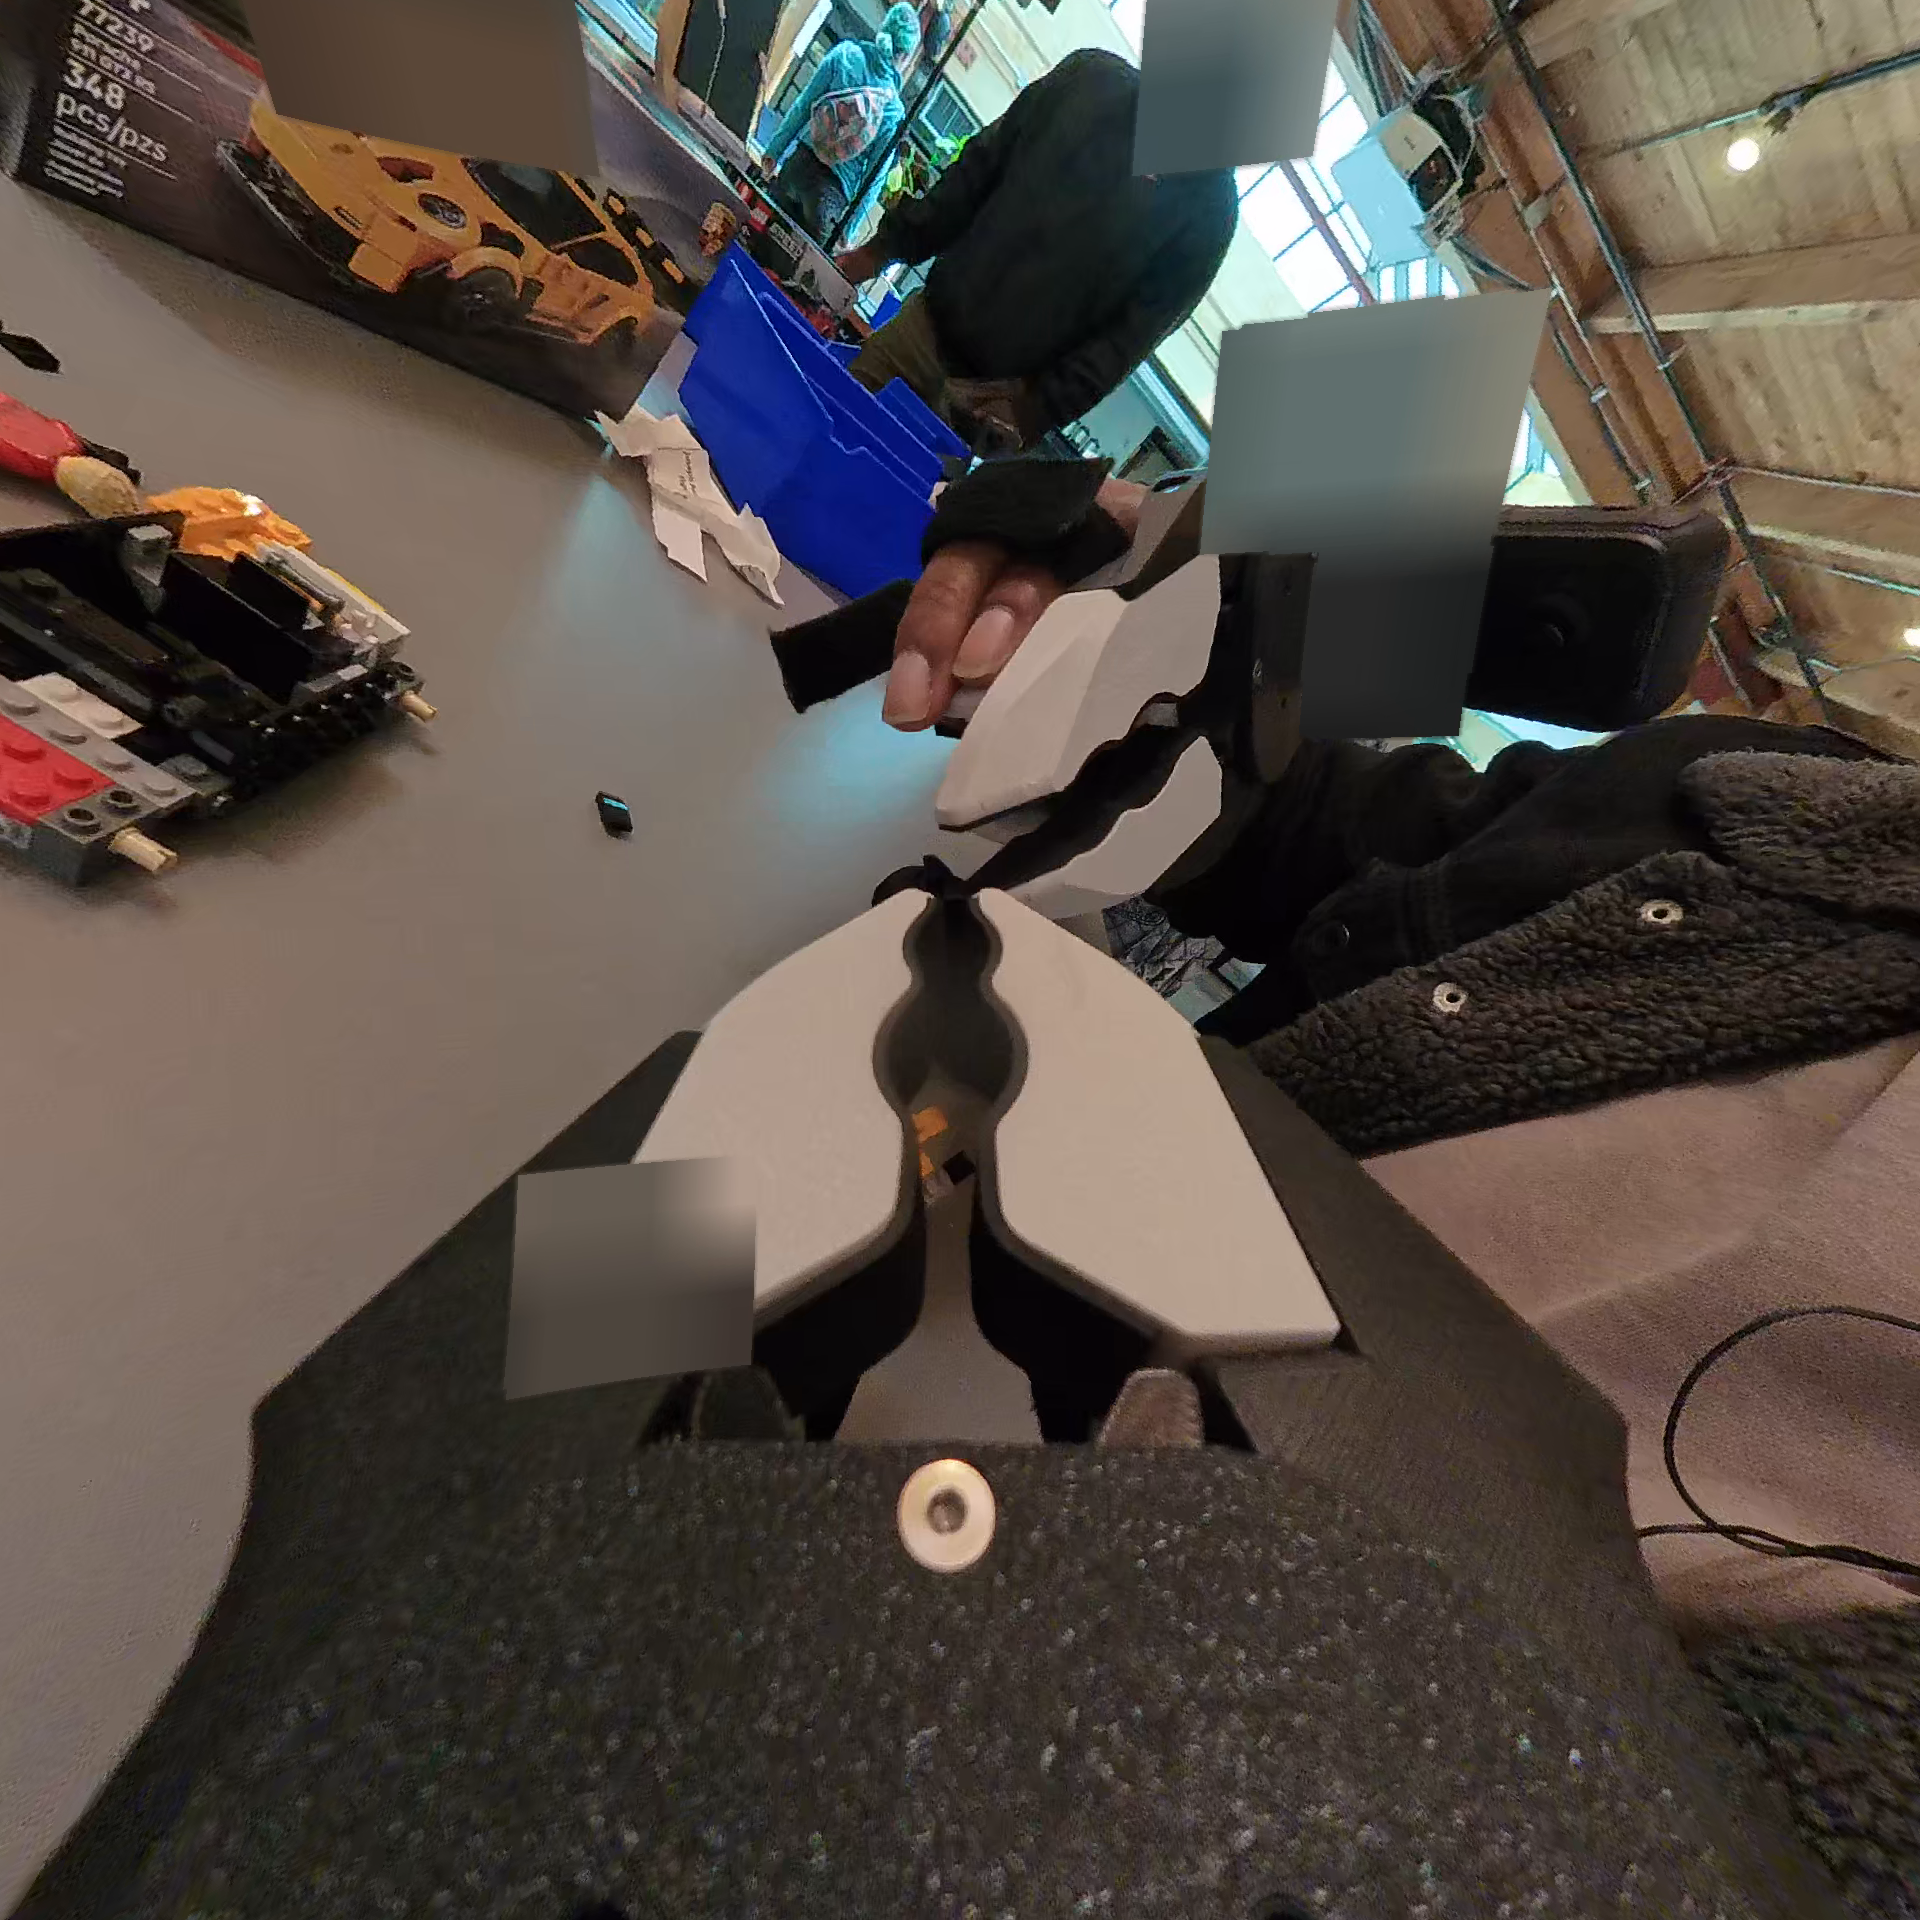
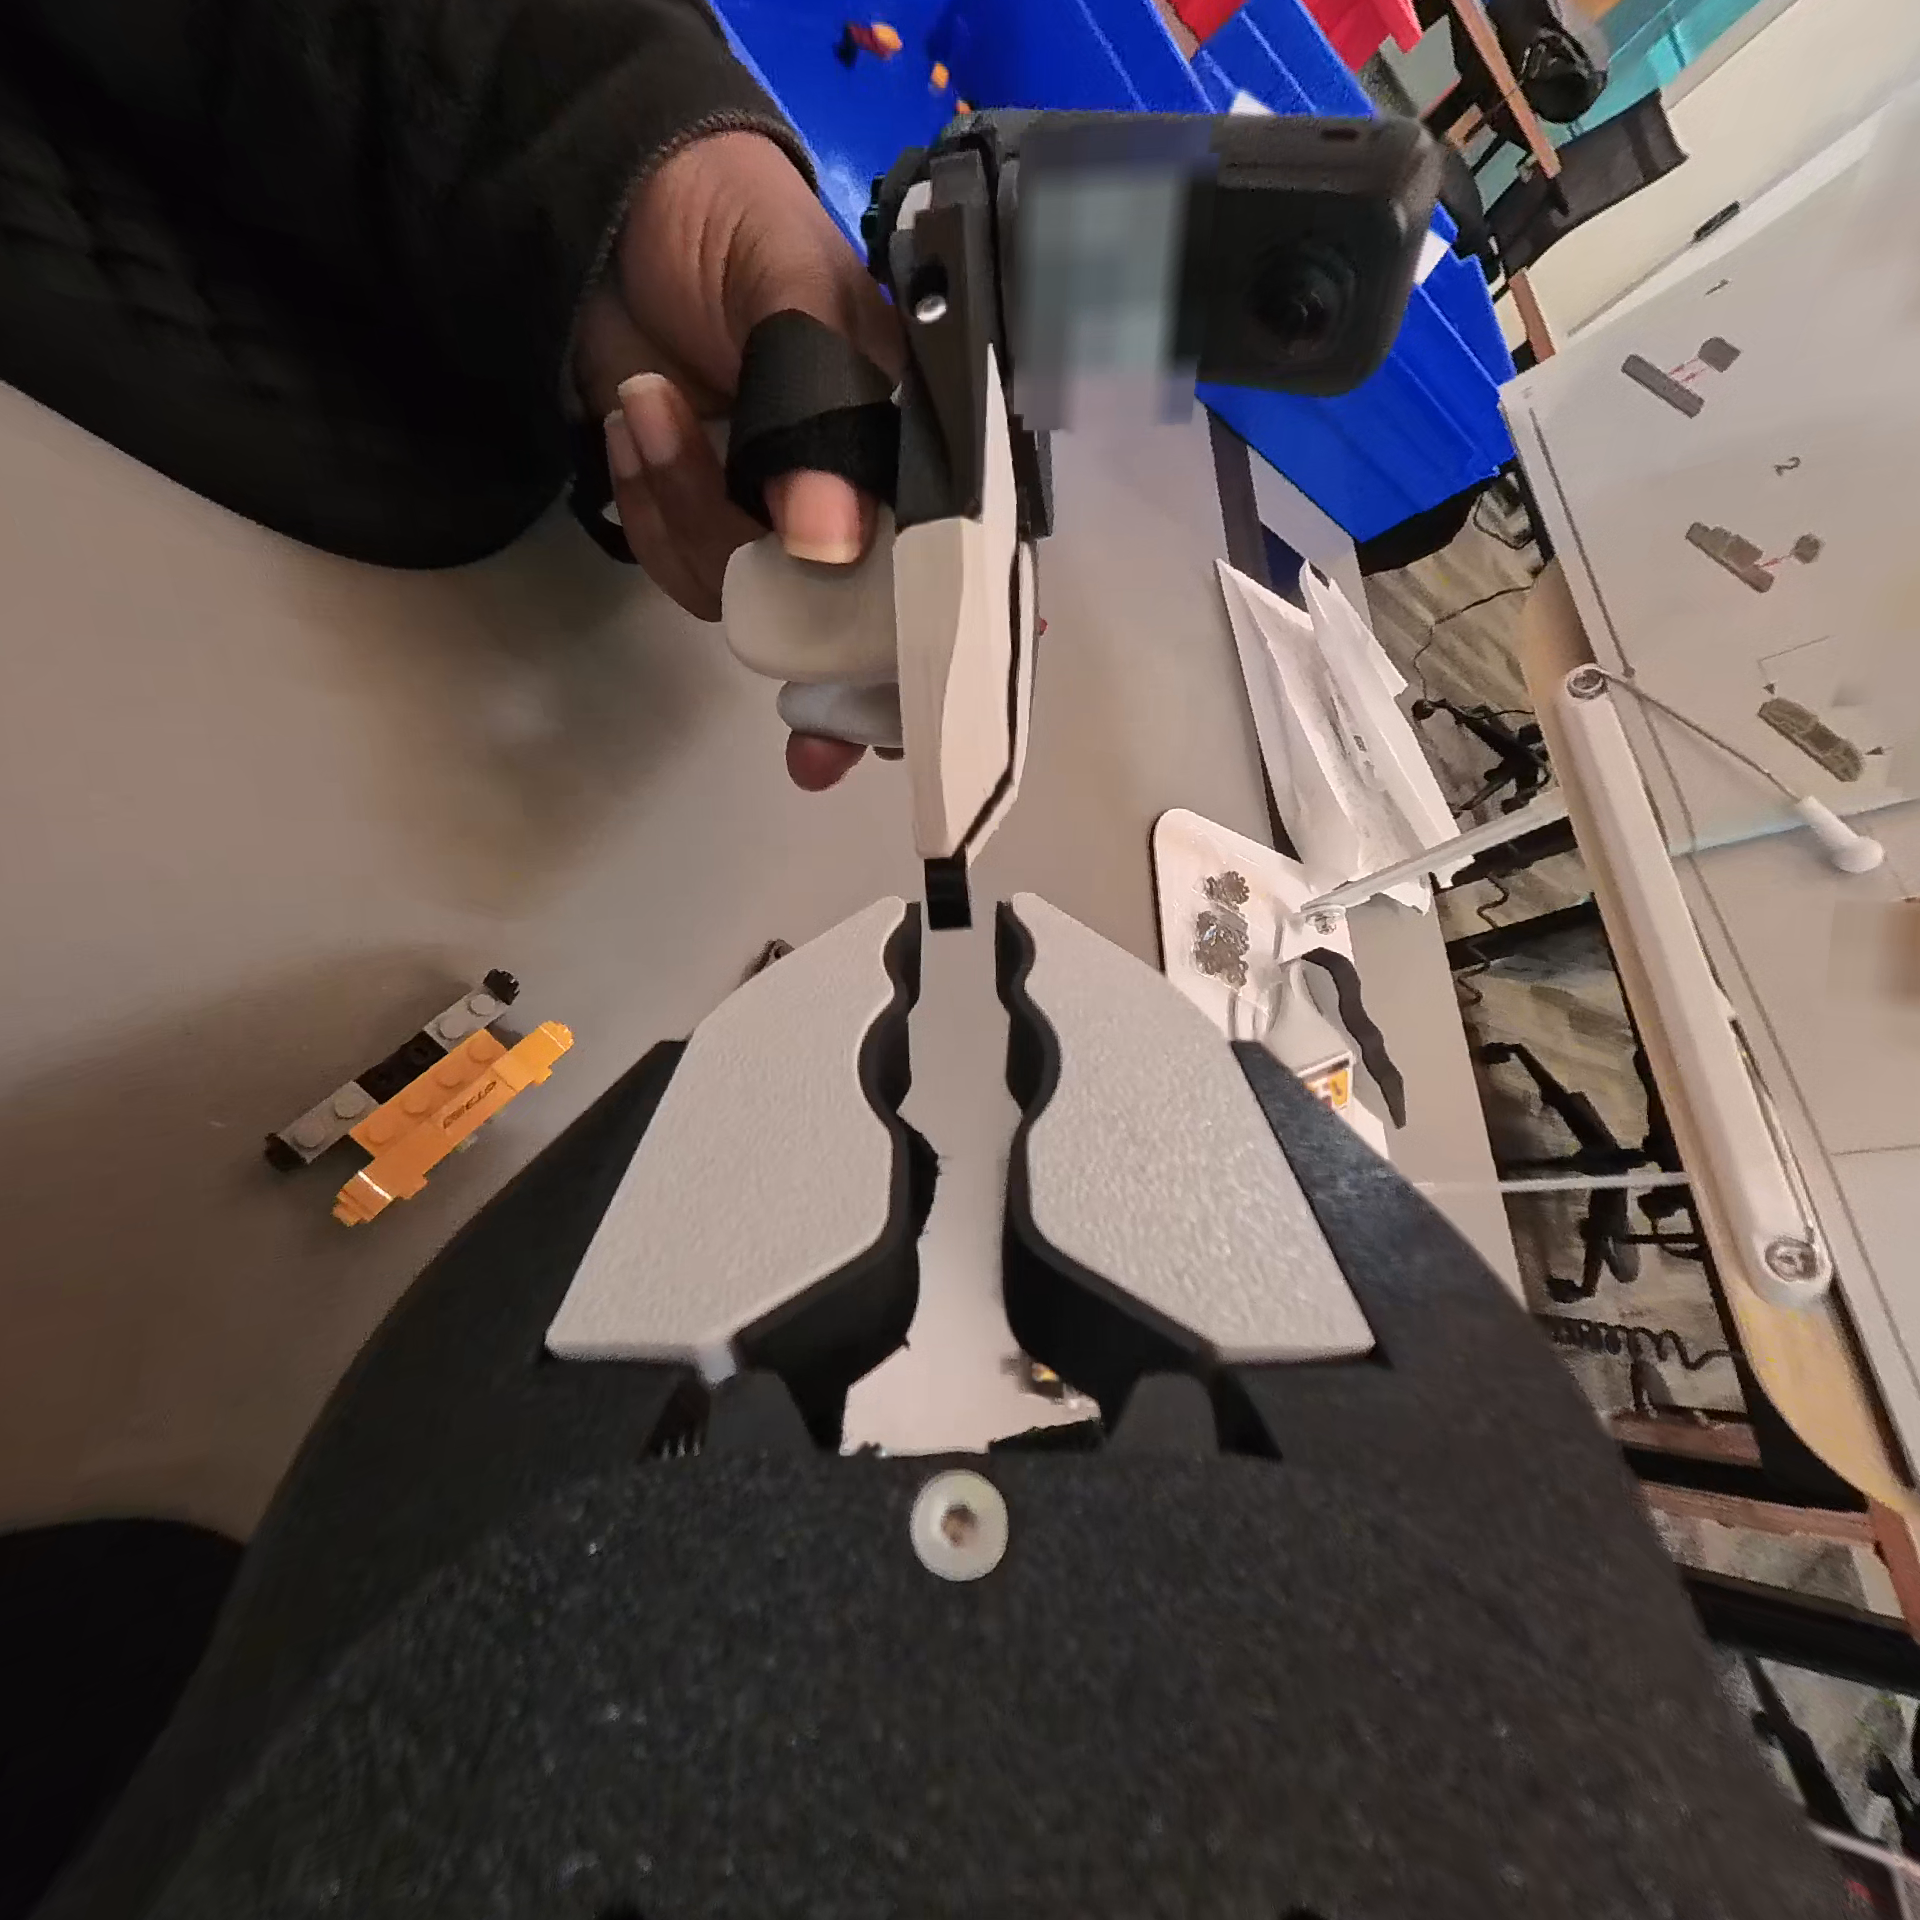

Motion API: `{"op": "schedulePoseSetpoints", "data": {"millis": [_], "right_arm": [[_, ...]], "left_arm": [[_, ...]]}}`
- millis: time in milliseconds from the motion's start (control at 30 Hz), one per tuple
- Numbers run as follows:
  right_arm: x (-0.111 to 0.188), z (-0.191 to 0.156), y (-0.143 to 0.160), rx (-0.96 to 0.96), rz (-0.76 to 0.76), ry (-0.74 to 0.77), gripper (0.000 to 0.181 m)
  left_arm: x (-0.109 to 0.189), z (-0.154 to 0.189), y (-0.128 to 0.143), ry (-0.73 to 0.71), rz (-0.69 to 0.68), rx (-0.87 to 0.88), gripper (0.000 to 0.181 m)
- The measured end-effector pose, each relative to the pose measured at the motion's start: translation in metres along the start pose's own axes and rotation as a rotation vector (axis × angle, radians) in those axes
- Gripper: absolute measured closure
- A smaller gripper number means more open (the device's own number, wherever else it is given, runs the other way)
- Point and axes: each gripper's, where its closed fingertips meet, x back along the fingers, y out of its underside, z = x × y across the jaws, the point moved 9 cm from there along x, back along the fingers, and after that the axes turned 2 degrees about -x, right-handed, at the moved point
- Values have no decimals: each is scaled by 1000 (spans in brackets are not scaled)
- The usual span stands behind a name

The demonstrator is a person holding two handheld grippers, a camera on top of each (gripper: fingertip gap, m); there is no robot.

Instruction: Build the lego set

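My left gripper (image 1: pixel 940 899) is shut on a small black Lego piece (image 1: pixel 935 881), held above the grey table (image 1: pixel 468 987). My right gripper (image 1: pixel 971 871) meets it tip to tip. In the right wrist view the left gripper (image 2: pixel 951 862) comes down from above with the black piece (image 2: pixel 947 899). The piece sits in the mouth of my right gripper (image 2: pixel 956 916), whose jaws stand narrowly parted around it. A part-built black, red and grey car chassis (image 1: pixel 156 675) lies at the left. An orange, grey and black sub-assembly (image 2: pixel 426 1101) lies on the table.
A loose black piece (image 1: pixel 613 812) lies on the table. The set's box (image 1: pixel 364 208), blue bins (image 1: pixel 810 436) and crumpled paper (image 1: pixel 707 509) stand behind. A fleece jacket (image 1: pixel 1610 935) is at the right. An instruction booklet (image 2: pixel 1766 520) on a stand and a white plate (image 2: pixel 1236 935) are nearby. The tips of both grippers are at nearly the same place. From either gripper's tips it is about 30 cm to the white plate (image 2: pixel 1236 935).
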Motion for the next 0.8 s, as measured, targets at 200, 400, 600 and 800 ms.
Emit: {"op": "schedulePoseSetpoints", "data": {"millis": [200, 400, 600, 800], "right_arm": [[-8, -4, -5, 70, -59, -31, 169], [-11, -2, 0, -43, -94, -69, 174], [-15, 1, 32, -366, -193, -158, 173], [-28, -16, 51, -592, -218, -237, 174]], "left_arm": [[-2, 0, 2, 10, -14, 14, 179], [-5, 0, 4, -48, -53, -49, 177], [-5, -17, 17, -355, -390, -560, 149], [-23, -37, 38, -363, -703, -667, 152]]}}
